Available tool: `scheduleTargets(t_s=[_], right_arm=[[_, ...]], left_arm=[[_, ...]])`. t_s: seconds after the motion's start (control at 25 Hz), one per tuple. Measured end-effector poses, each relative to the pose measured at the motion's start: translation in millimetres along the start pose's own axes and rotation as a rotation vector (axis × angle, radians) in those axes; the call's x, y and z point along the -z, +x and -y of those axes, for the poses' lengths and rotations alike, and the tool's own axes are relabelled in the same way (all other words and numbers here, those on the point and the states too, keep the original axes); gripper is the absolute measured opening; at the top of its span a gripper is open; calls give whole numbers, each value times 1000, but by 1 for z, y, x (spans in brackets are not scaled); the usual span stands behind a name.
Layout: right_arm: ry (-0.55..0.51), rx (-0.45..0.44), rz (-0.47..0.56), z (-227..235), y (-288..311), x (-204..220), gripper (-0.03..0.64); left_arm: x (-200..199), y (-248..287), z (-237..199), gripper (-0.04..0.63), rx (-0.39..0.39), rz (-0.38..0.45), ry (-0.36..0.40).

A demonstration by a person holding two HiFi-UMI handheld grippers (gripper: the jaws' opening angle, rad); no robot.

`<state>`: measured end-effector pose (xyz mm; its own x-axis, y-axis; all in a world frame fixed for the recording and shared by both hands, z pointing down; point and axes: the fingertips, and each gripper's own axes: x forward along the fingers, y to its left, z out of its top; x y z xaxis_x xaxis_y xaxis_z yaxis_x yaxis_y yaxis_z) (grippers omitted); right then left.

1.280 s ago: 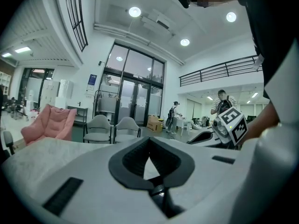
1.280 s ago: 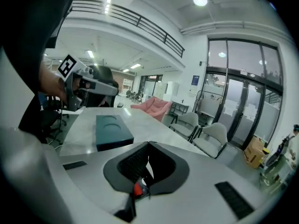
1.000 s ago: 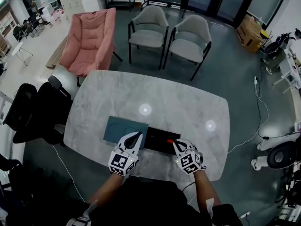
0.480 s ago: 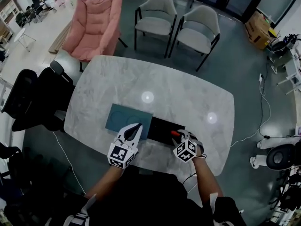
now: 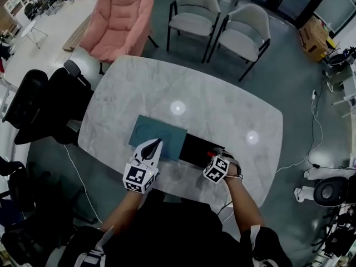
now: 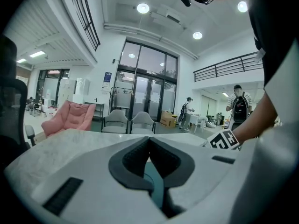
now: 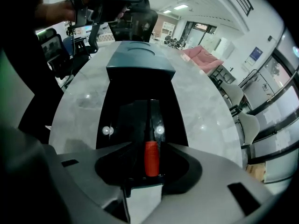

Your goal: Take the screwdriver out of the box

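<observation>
Head view: the right gripper (image 5: 216, 159) has tipped steeply down over the black box (image 5: 194, 147) at lower centre of the bench (image 5: 222, 107). The left gripper (image 5: 155, 144) now rests at the teal lid (image 5: 146, 132).

Left gripper view: its jaws are pressed together and empty, with the lid beyond them.

Right gripper view: the jaws are opening. The screwdriver (image 7: 151, 158) lies in the box, its red handle between them, unpinched. Grasping it looks next.

Box (image 5: 196, 147) on table (image 5: 233, 107), near 6 o'clock edge. Lid (image 5: 164, 133) touching box's 9 o'clock side. Screwdriver (image 7: 151, 158) in box, 3 o'clock end. Chairs (image 5: 192, 20) beyond table's 12 o'clock.
</observation>
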<state>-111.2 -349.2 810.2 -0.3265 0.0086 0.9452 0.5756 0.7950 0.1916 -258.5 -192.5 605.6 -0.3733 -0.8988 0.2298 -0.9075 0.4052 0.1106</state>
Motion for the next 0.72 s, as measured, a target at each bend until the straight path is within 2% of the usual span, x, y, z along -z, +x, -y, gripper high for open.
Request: scheduleTargets(t_s=[0.12, 0.32, 0.72], right_arm=[[8, -16, -25, 0, 6, -2, 169], [-14, 0, -57, 5, 15, 2, 117], [-42, -1, -64, 2, 18, 3, 112]], left_arm=[[0, -2, 0, 6, -4, 5, -5], [2, -3, 9, 6, 16, 4, -11], [1, -8, 10, 6, 15, 14, -9]])
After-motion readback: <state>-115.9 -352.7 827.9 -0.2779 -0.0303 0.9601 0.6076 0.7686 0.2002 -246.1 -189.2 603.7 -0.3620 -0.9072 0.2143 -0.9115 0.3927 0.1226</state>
